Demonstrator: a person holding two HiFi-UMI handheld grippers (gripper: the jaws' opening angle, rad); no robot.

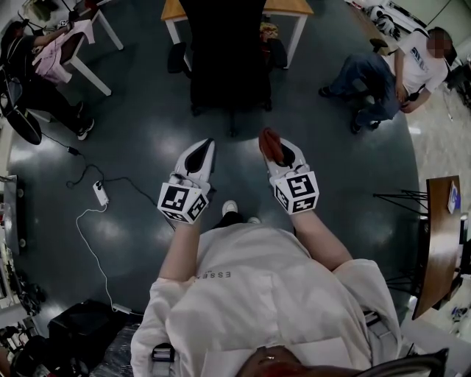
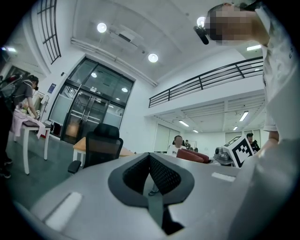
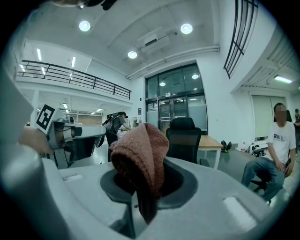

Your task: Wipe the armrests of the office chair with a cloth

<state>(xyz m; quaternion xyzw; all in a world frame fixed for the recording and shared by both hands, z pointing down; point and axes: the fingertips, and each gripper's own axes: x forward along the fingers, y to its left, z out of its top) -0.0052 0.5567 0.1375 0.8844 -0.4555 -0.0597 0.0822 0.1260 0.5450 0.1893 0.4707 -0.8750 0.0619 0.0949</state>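
Dark floor (image 1: 147, 132), one cloth (image 1: 268, 139), one chair (image 1: 228, 59) ahead

A person stands with the left gripper (image 1: 207, 145) and the right gripper (image 1: 271, 141) side by side out in front, a cloth (image 1: 268, 138) pinched in the right one's jaws. Ahead of both stands an office chair (image 1: 229, 55), seemingly pushed up to the desk (image 1: 173, 10) behind it. A seated onlooker (image 1: 401, 74) is off to the chair's right, another person (image 1: 29, 70) at a table (image 1: 81, 44) far left. A power strip (image 1: 101, 194) lies on the floor (image 1: 147, 125) left of the left gripper.
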